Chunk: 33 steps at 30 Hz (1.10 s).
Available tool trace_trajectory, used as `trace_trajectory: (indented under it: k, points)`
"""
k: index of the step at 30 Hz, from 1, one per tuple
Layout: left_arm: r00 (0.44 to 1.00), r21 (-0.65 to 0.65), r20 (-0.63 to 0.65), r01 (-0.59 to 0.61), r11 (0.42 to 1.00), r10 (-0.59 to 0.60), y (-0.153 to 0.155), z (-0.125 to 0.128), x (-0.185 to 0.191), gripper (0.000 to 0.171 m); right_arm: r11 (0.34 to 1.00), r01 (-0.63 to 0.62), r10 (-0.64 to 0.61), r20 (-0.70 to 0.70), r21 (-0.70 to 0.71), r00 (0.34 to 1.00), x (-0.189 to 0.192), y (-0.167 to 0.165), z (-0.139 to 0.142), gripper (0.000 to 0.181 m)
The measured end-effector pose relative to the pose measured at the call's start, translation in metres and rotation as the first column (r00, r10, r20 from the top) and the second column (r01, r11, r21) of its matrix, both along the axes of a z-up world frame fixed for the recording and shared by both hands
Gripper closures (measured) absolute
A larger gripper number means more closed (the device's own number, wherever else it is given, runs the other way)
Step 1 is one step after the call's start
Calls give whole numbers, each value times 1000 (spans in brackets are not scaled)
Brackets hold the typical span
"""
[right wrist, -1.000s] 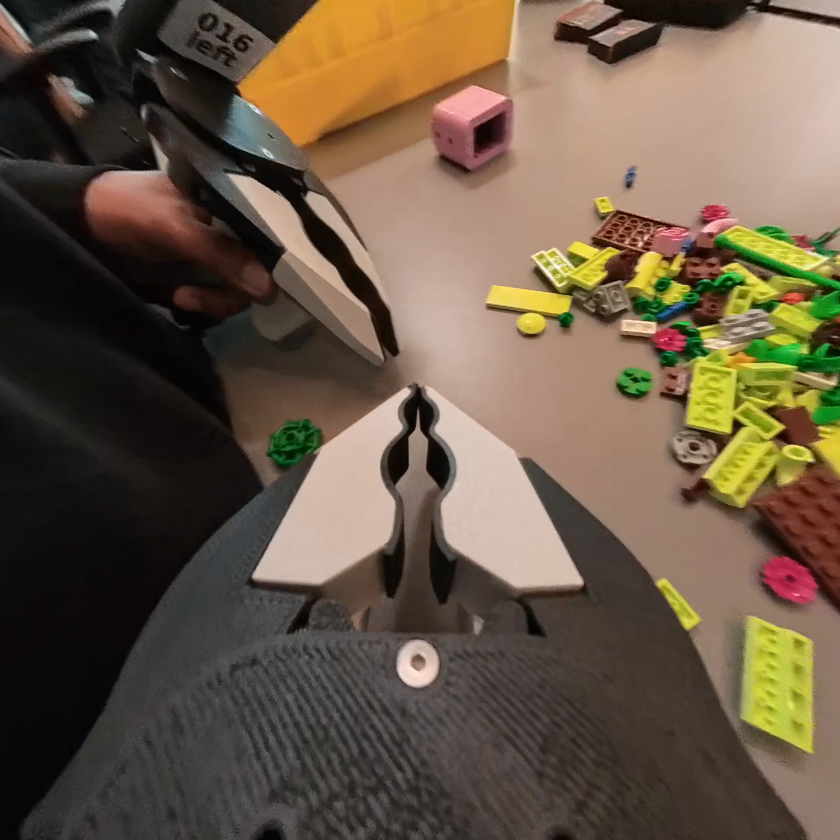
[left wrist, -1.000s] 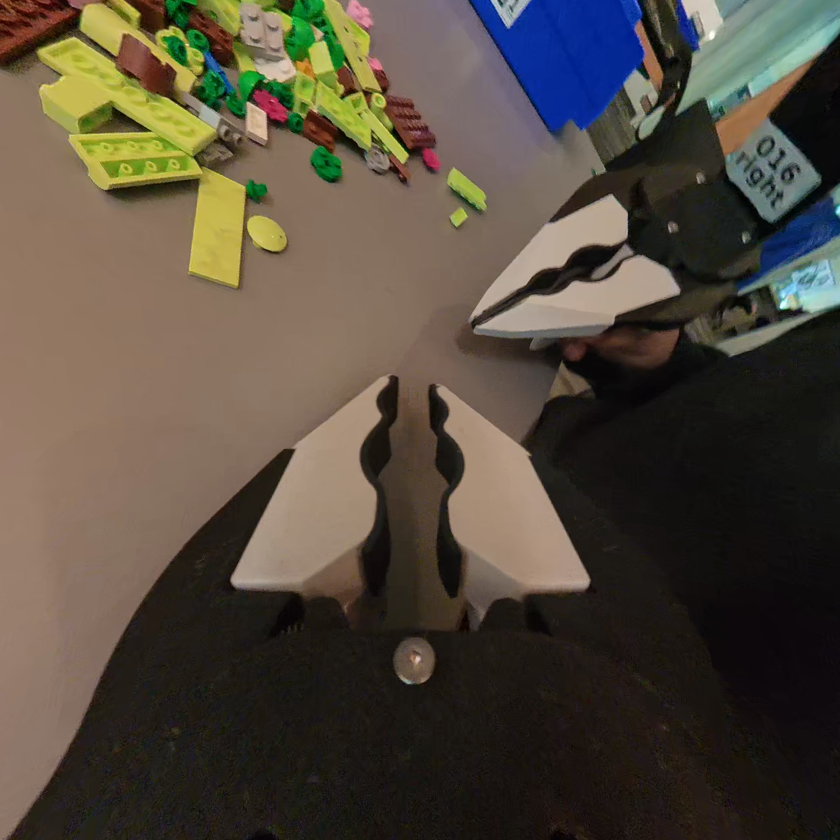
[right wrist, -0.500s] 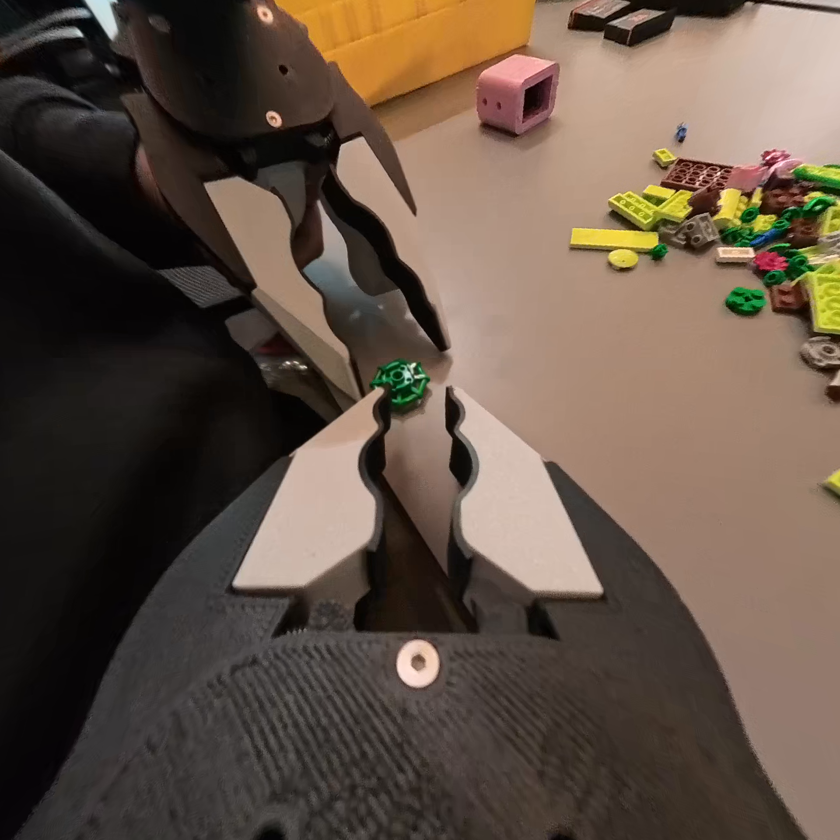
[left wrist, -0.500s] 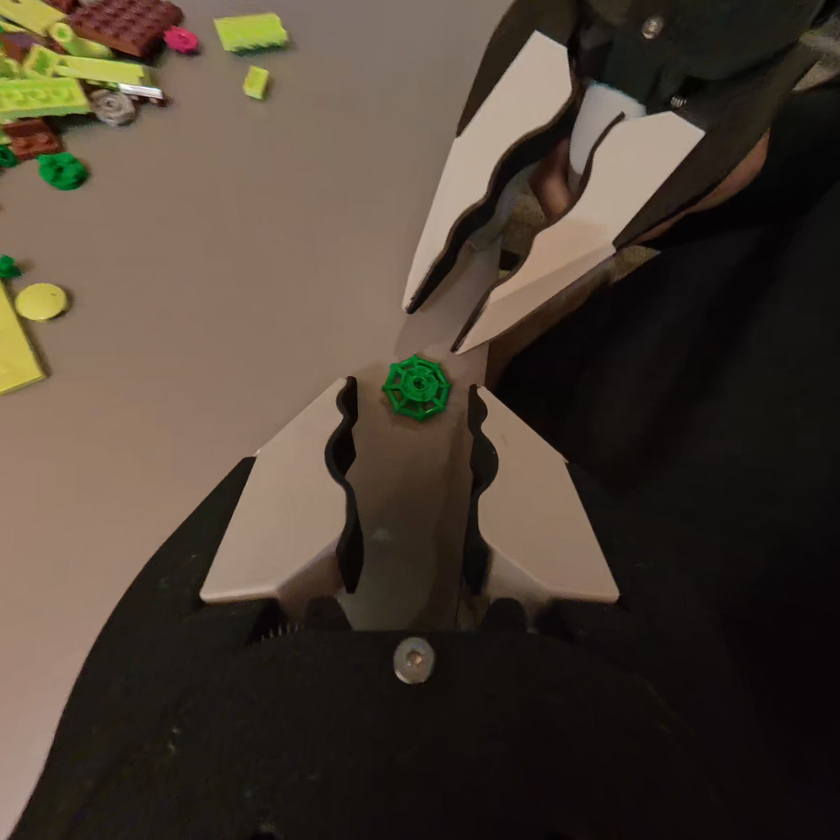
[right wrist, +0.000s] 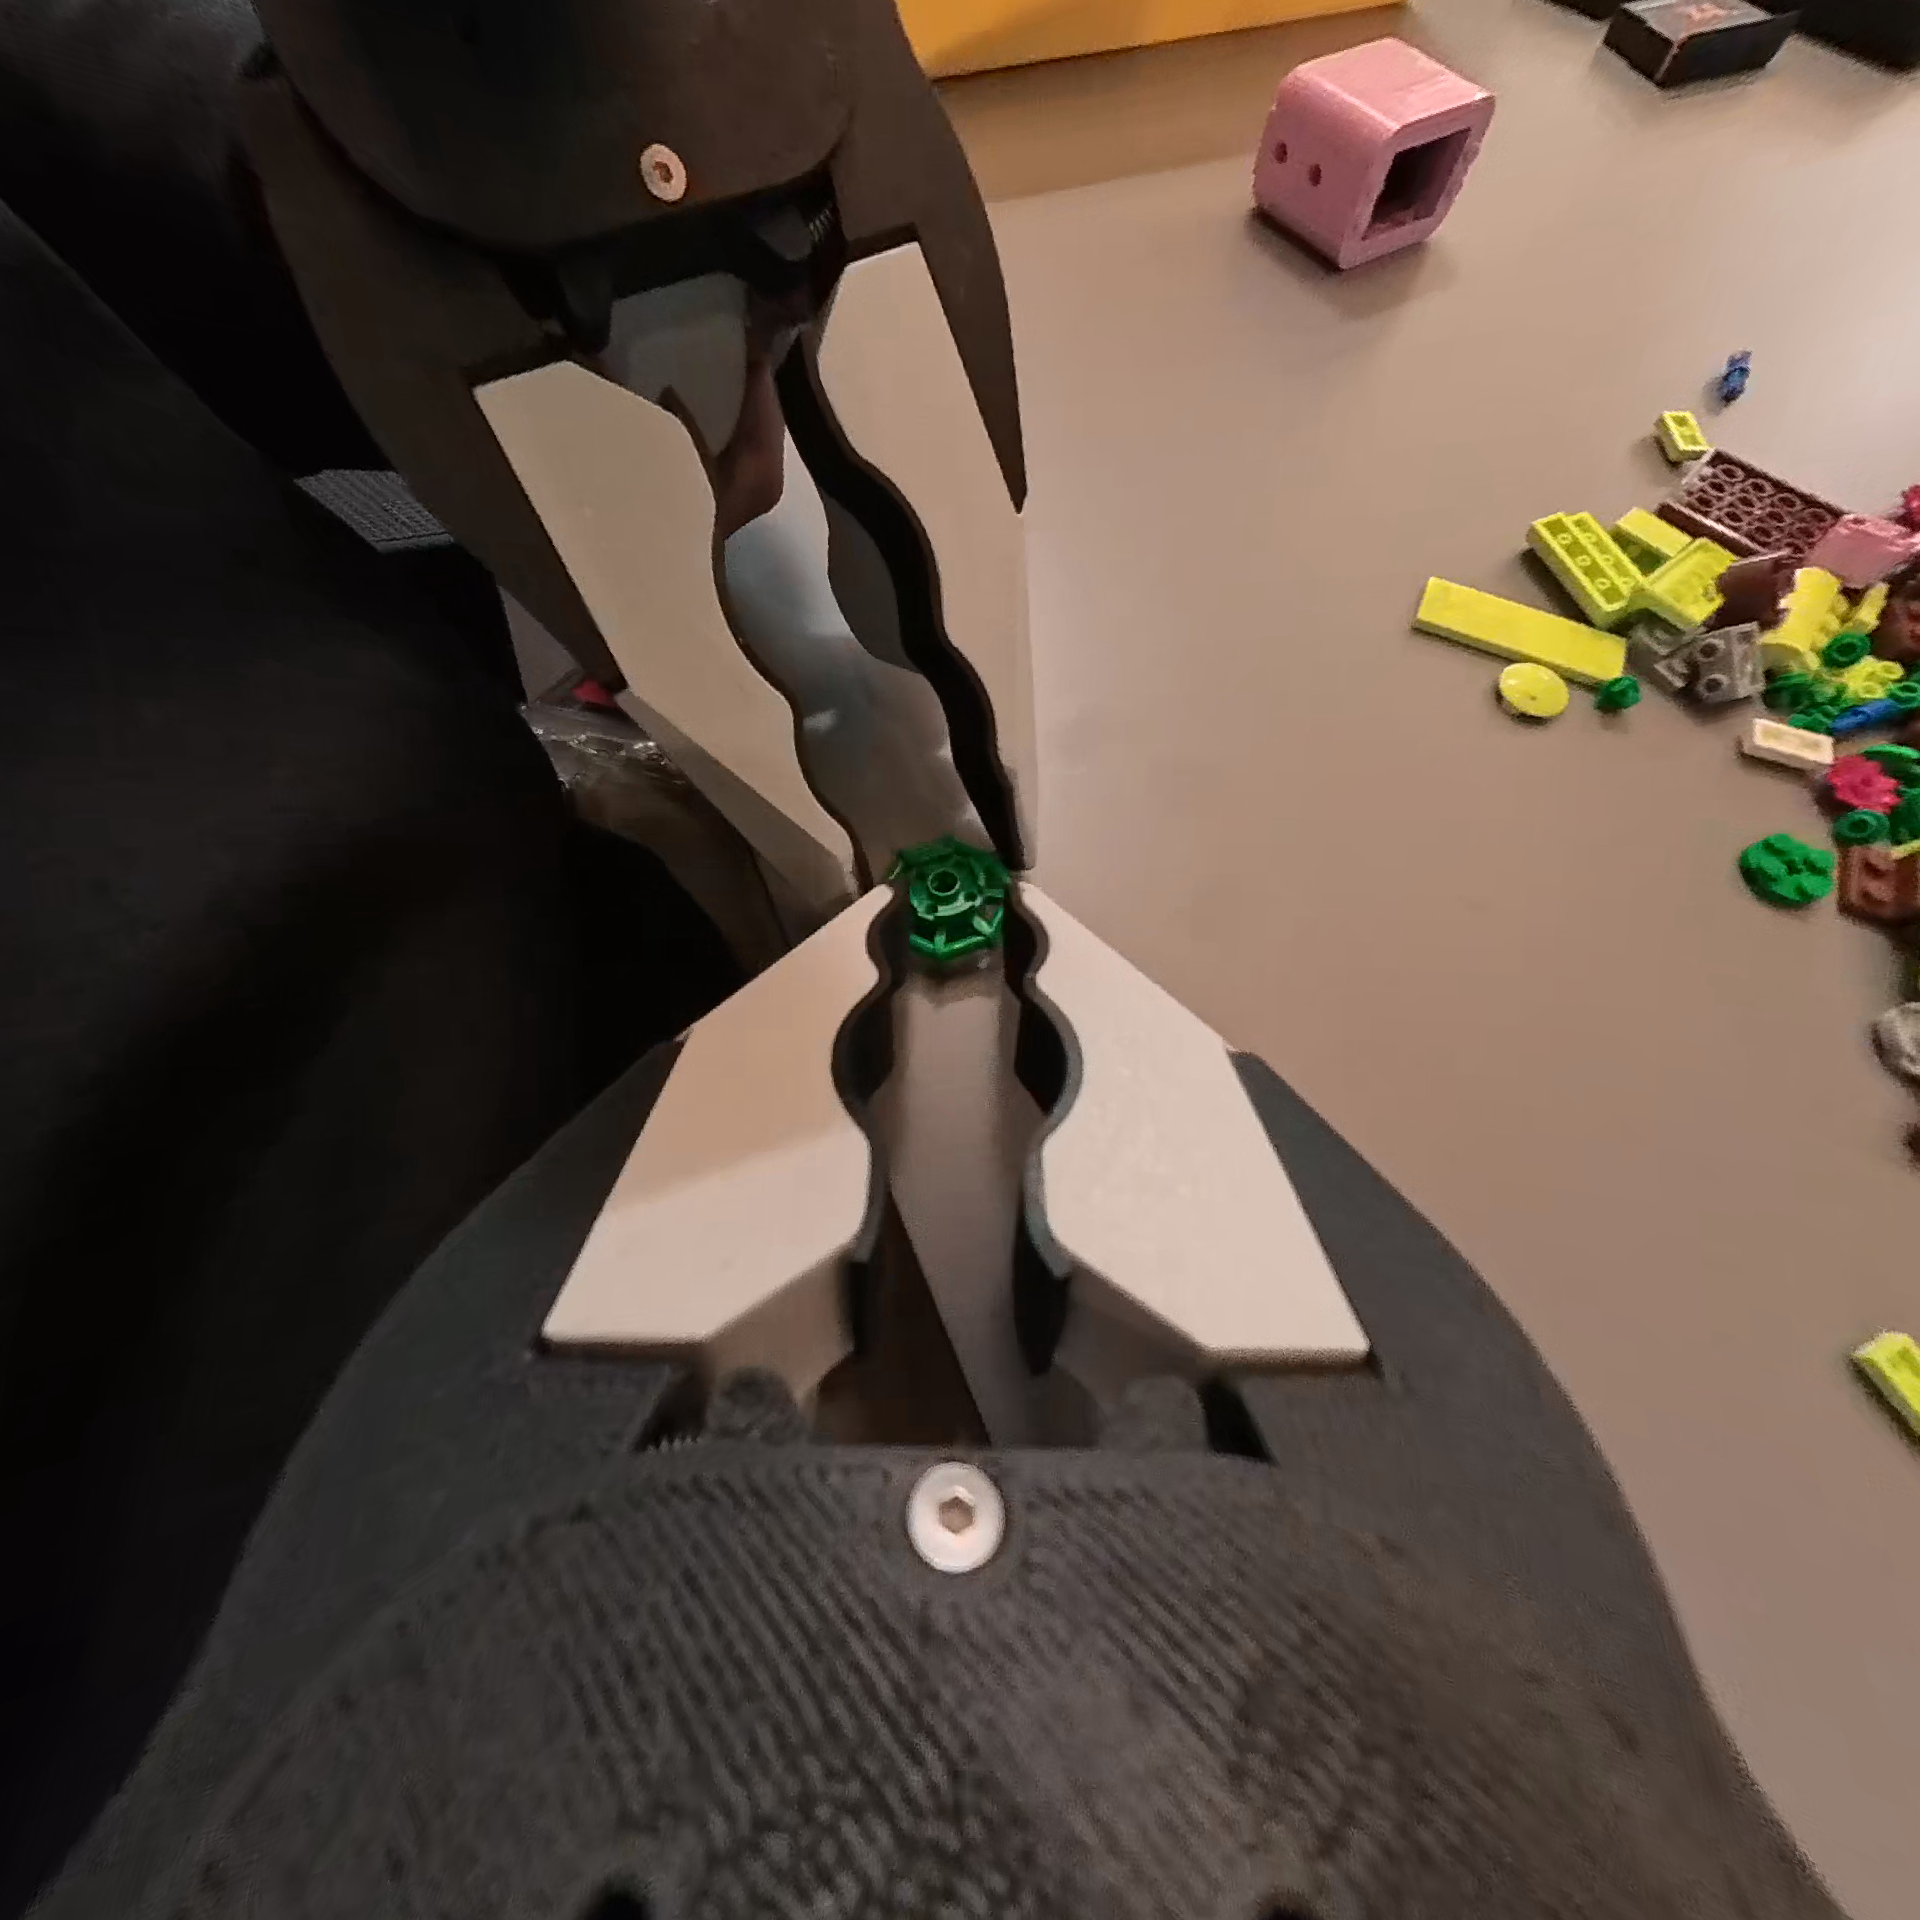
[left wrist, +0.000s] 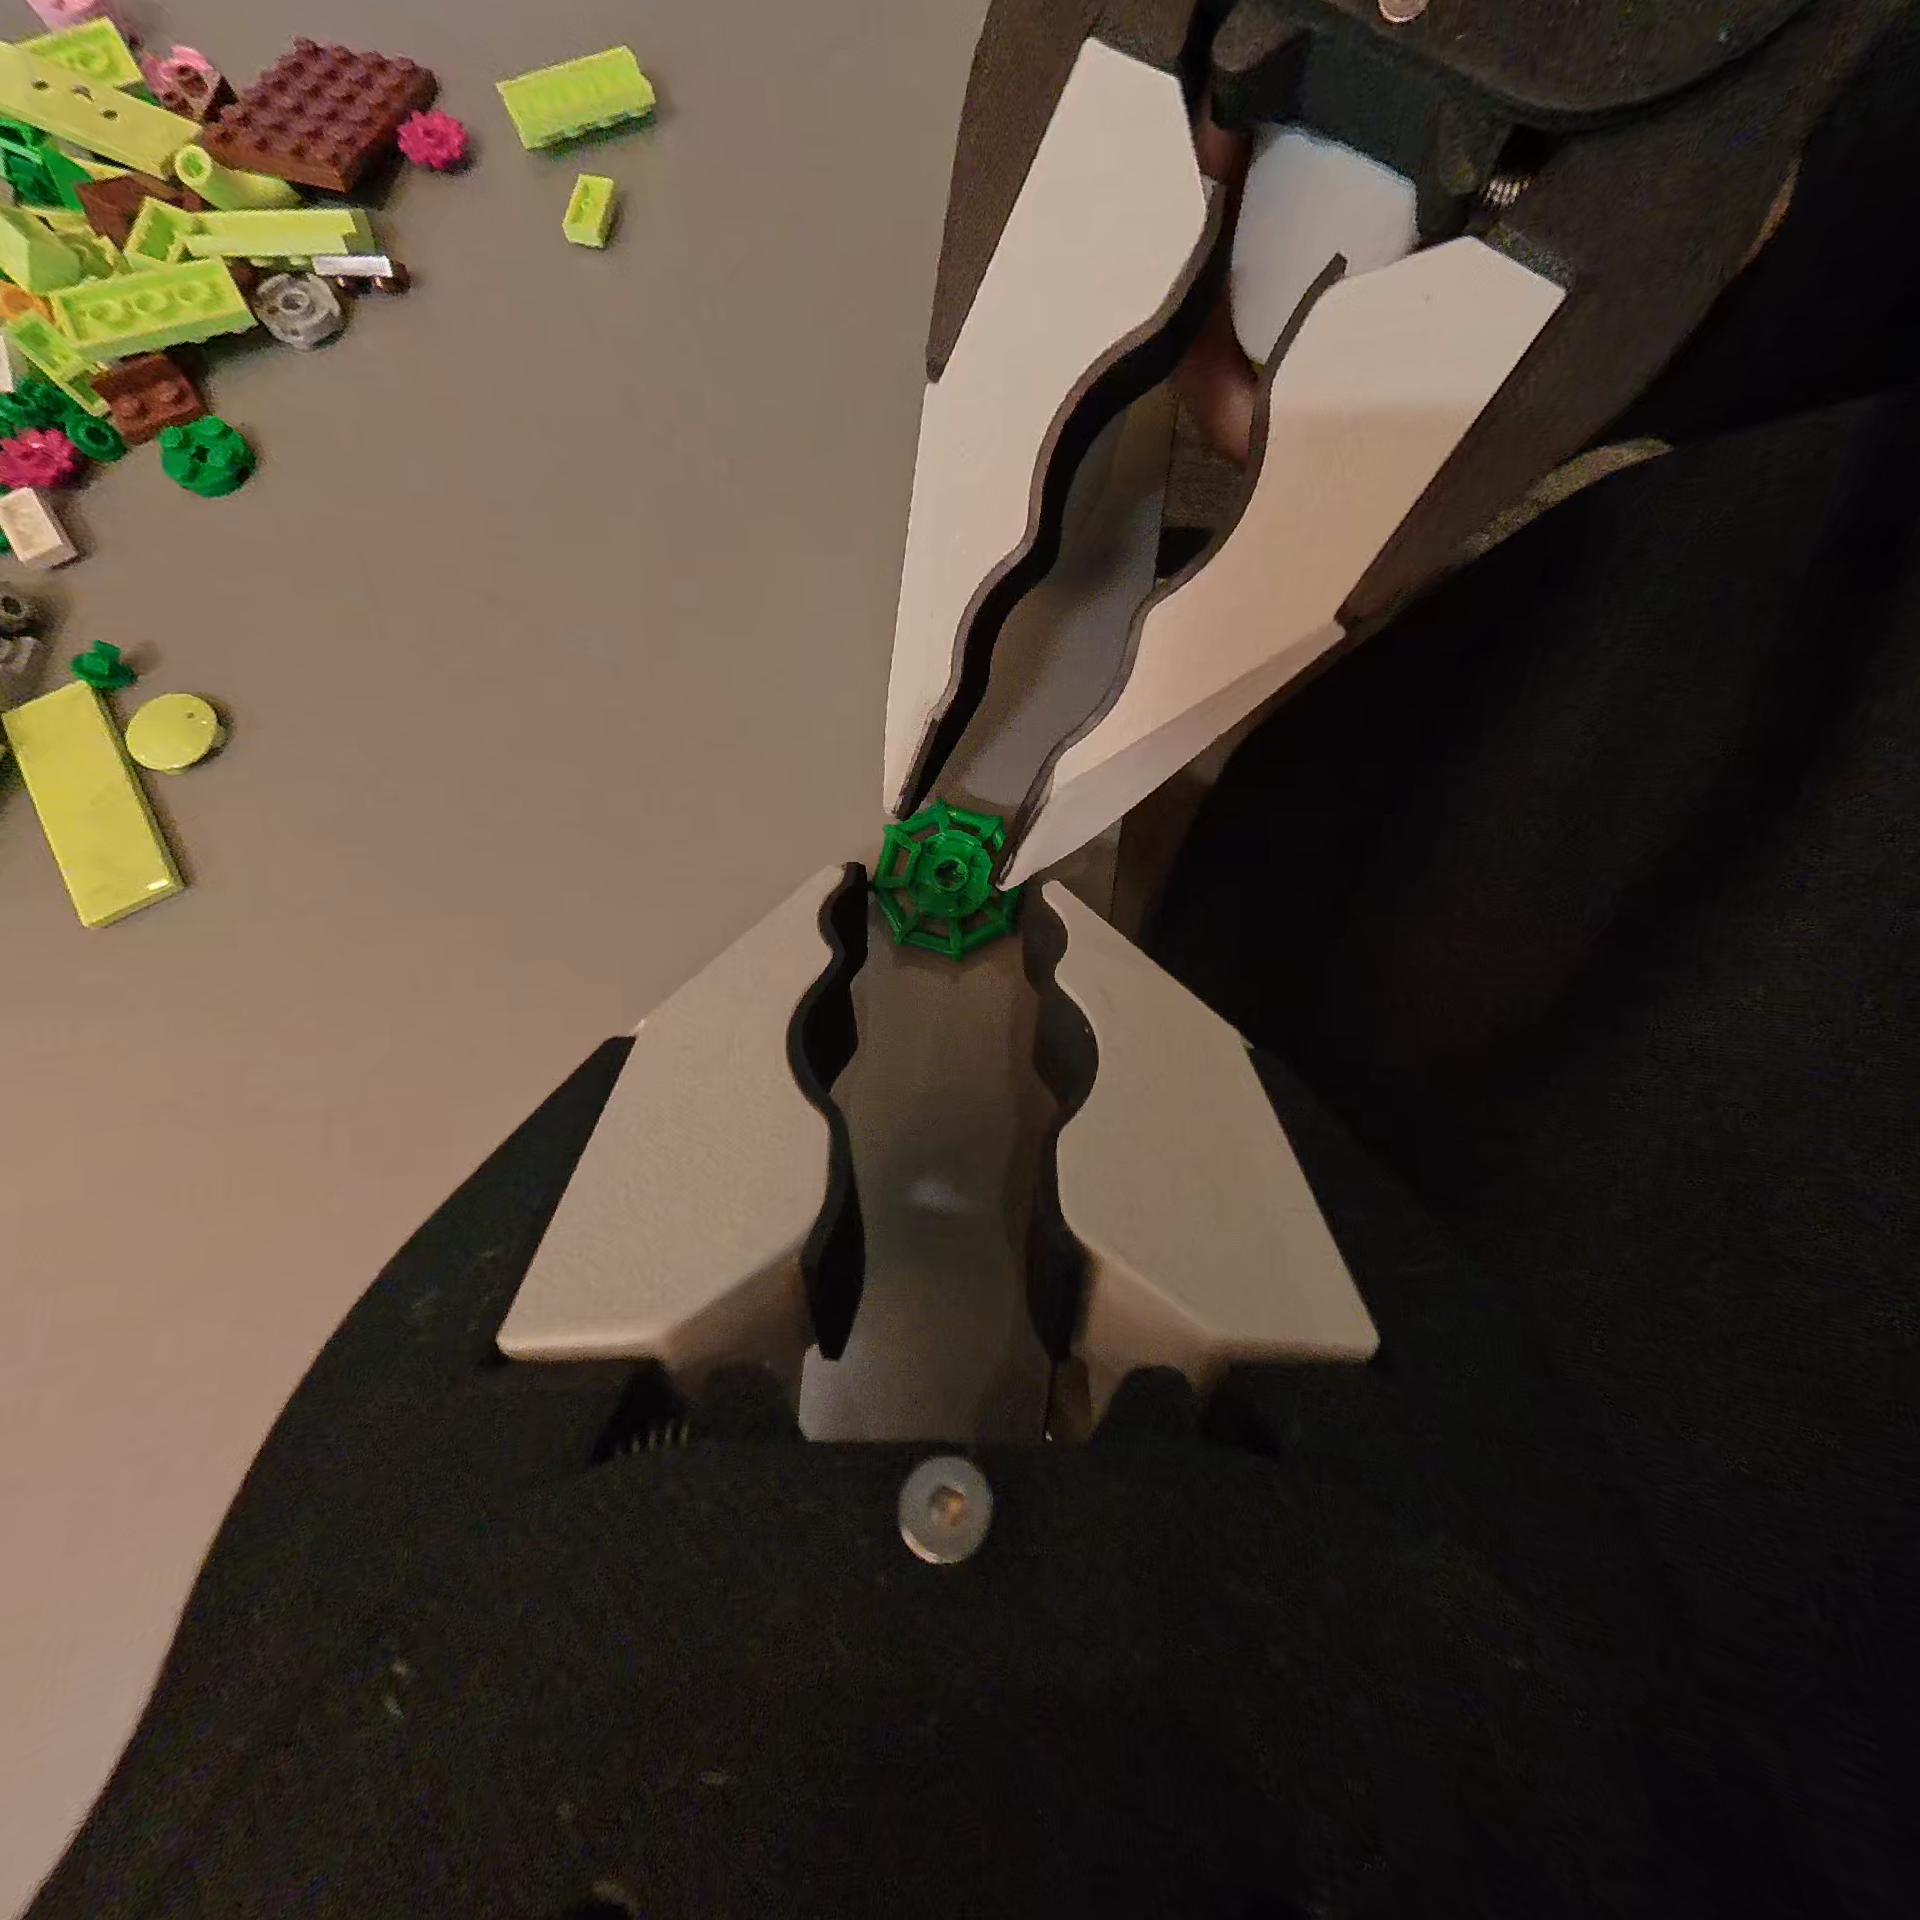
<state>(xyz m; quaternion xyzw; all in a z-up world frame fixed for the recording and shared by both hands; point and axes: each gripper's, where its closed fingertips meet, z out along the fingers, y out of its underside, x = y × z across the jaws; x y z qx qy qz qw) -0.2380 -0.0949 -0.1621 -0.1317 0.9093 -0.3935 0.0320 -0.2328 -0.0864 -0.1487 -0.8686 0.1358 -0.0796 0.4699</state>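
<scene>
A small green round web-shaped piece [left wrist: 943,878] lies flat on the grey table [left wrist: 520,623] near its edge. My left gripper [left wrist: 945,885] is open, and its two tips straddle the piece with small gaps. My right gripper [left wrist: 958,844] comes from the opposite side, and its tips press against the piece's sides. In the right wrist view the piece [right wrist: 945,902] sits between my right gripper's tips [right wrist: 948,906]. The left gripper [right wrist: 940,868] points down at it from above.
A pile of lime, green, brown and pink bricks [left wrist: 135,301] lies to the left, also seen in the right wrist view [right wrist: 1766,644]. A pink hollow cube [right wrist: 1371,166], a yellow box [right wrist: 1091,31] and black boxes [right wrist: 1704,36] stand farther back. Dark clothing [left wrist: 1558,935] borders the table edge. The tips of both grippers are at nearly the same place.
Both grippers swung toward each other, opened, and closed in tip to tip around the green piece. The left jaws narrowed over the last half second.
</scene>
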Motion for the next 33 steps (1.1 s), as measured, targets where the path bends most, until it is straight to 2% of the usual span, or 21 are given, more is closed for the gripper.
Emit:
trace_trajectory:
  k: [3, 8, 12, 19, 24, 27, 33]
  points:
    - [999, -4, -28, 41, 999, -41, 1, 0, -8, 145, 998, -57, 58, -55, 16, 997, -5, 1, -1, 160]
    - [996, -2, -35, 85, 996, -85, 0, -1, -15, 144, 982, -186, 184, -68, -28, 981, -14, 2, -2, 163]
    - [995, 0, -37, 96, 995, -96, -1, -1, -17, 144, 973, -228, 220, -166, -29, 961, -17, 2, -3, 164]
    - [995, 5, -27, 93, 996, -93, 0, -2, -16, 144, 937, -314, 314, -29, -155, 949, -20, 3, -5, 169]
    - [995, 4, -26, 93, 996, -93, 0, -1, -16, 144, 943, -286, 268, -122, -171, 956, -19, 3, -5, 169]
    - [996, 8, -15, 92, 996, -92, -1, -1, -16, 144, 955, -238, 200, -208, -177, 957, -19, 2, -6, 169]
    - [997, 10, -6, 75, 997, -75, -2, -1, -17, 144, 954, -192, 108, -335, -229, 936, -19, 0, -7, 168]
